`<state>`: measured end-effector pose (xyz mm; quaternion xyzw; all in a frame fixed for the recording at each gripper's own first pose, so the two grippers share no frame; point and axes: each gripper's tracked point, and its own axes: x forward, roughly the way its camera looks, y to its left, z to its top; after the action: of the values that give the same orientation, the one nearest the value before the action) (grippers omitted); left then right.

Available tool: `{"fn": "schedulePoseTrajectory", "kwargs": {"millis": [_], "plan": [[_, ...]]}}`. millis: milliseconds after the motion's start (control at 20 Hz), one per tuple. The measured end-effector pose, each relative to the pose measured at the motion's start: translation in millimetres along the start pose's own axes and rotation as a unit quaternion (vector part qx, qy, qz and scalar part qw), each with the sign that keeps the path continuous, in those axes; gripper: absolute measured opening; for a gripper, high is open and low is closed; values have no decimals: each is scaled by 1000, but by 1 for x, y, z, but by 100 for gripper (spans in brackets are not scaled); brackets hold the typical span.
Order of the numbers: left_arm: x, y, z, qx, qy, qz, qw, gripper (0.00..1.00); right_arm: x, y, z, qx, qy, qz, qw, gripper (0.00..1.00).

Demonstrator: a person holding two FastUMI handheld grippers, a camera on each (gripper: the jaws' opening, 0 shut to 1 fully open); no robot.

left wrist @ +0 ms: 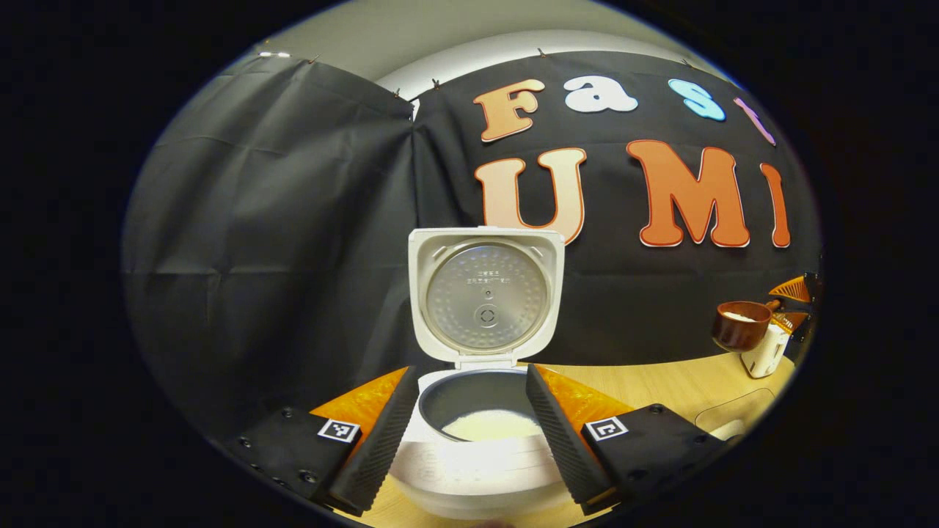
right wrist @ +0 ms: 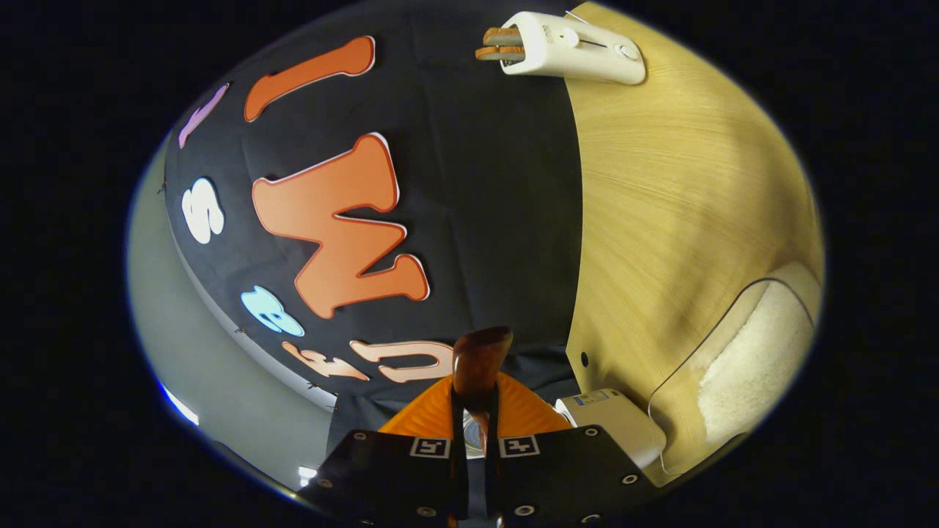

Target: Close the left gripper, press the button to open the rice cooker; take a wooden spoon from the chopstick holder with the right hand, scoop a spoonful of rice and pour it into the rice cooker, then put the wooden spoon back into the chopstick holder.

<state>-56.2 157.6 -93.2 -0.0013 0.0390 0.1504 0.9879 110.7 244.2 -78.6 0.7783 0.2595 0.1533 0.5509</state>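
The white rice cooker (left wrist: 484,293) stands open with its lid upright, and white rice lies in its grey inner pot (left wrist: 488,422). My left gripper (left wrist: 469,374) is open, one finger on each side of the pot and nothing held. At the far right a brown wooden spoon (left wrist: 739,326) with rice in its bowl hangs above the table, in front of the white chopstick holder (left wrist: 766,353). In the right gripper view, my right gripper (right wrist: 477,396) is rolled sideways and shut on the wooden spoon's handle (right wrist: 480,356). The chopstick holder (right wrist: 572,48) with other wooden utensils appears at the top.
A clear container of rice (right wrist: 748,367) sits on the wooden table (right wrist: 660,205), and its rim (left wrist: 733,414) appears at the lower right of the left gripper view. A white casing (right wrist: 612,422) lies just beside my right gripper. Black cloth walls close the back and left.
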Motion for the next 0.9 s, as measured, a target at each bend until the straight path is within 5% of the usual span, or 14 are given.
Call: {"fn": "schedulePoseTrajectory", "kwargs": {"millis": [400,500,900], "plan": [[-10,38,-20,-12,19,33,999,99,58,39,-58,-62,15,-1,998,10],[-14,55,-20,-9,15,51,999,94,75,45,-71,-83,14,-8,996,9],[-26,113,-29,6,15,108,994,94,158,34,-136,-195,47,-42,979,9]]}}
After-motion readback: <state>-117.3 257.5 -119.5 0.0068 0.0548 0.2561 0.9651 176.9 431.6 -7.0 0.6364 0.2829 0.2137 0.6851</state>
